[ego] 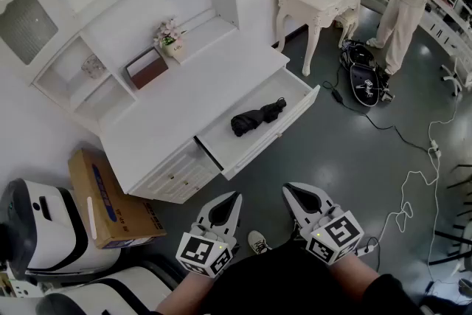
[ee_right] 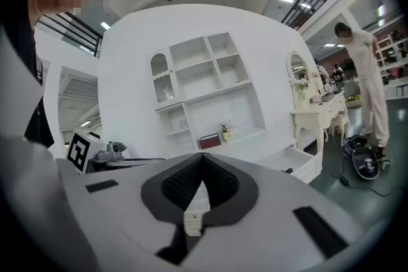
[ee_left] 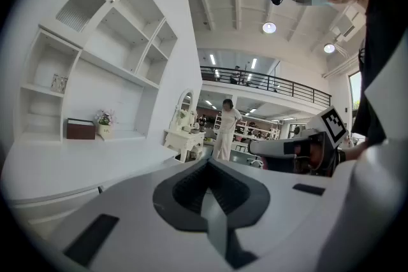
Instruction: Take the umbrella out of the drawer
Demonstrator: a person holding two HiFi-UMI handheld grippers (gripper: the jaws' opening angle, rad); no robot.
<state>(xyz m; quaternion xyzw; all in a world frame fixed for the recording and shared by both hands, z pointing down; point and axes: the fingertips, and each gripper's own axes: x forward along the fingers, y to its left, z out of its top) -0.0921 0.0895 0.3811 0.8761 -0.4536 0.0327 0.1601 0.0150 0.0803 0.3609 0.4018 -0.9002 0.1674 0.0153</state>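
A black folded umbrella (ego: 258,116) lies in the open white drawer (ego: 295,120) of the white desk (ego: 184,103). In the right gripper view the drawer (ee_right: 299,161) shows at right, with a dark bit of the umbrella (ee_right: 287,170) just visible. Both grippers hang low near my body, well short of the drawer. My left gripper (ego: 236,195) is shut with nothing in it, its jaws meeting at a point (ee_left: 207,164). My right gripper (ego: 288,189) is likewise shut and empty (ee_right: 203,156). The left gripper view shows the right gripper (ee_left: 299,146) beside it.
A brown box (ego: 147,68) and a flower pot (ego: 171,42) sit on the desk. A cardboard carton (ego: 110,195) lies on the floor at left by a white machine (ego: 37,232). A dressing table (ego: 317,0), a person (ego: 405,0), a black bag (ego: 365,81) and cables (ego: 413,181) are at right.
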